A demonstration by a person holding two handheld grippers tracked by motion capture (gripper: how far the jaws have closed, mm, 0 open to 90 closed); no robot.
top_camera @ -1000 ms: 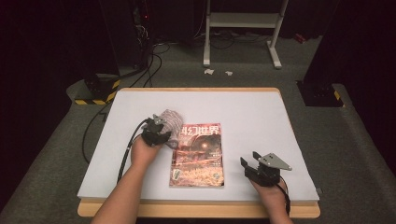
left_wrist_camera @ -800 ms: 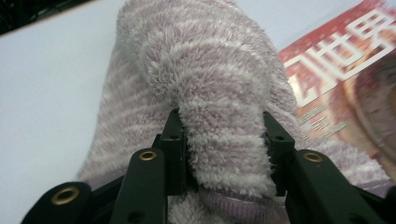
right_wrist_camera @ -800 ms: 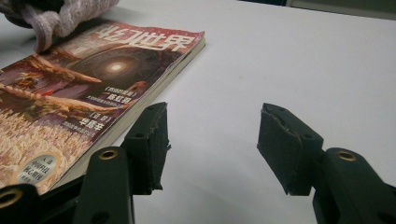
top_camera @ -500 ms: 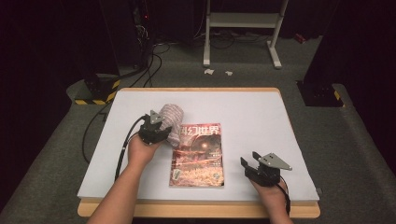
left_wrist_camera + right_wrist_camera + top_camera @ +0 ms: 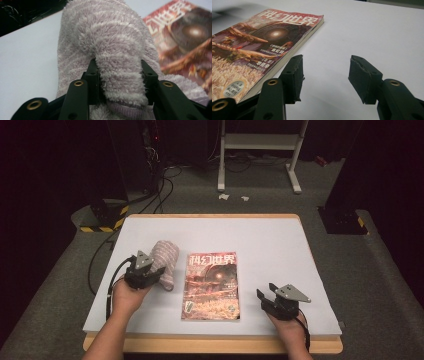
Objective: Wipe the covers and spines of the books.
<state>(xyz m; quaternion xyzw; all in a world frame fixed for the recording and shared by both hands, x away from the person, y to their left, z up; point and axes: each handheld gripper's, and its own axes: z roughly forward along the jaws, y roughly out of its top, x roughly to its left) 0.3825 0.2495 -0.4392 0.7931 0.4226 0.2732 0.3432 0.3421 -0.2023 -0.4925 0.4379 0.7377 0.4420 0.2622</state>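
Note:
A fluffy pale lilac striped cloth [image 5: 166, 258] lies bunched on the white table cover, left of a magazine [image 5: 211, 285] with a red cover and Chinese title. My left gripper [image 5: 150, 271] is shut on a fold of the cloth [image 5: 117, 45], its jaws pinching the pile from both sides, as the left gripper view [image 5: 120, 68] shows. My right gripper [image 5: 264, 298] rests near the front right, just right of the magazine [image 5: 259, 47]. Its jaws [image 5: 325, 72] stand open with bare table between them.
The white cover [image 5: 280, 245] spans a wooden table whose front edge [image 5: 210, 345] runs close to both hands. Behind the table, cables [image 5: 160, 185], a white stand [image 5: 260, 150] and a black-yellow block [image 5: 102, 217] sit on the grey floor.
My left hand has carried the cloth to the left, off the magazine's top left corner, and lifted slightly. The right hand has stayed put.

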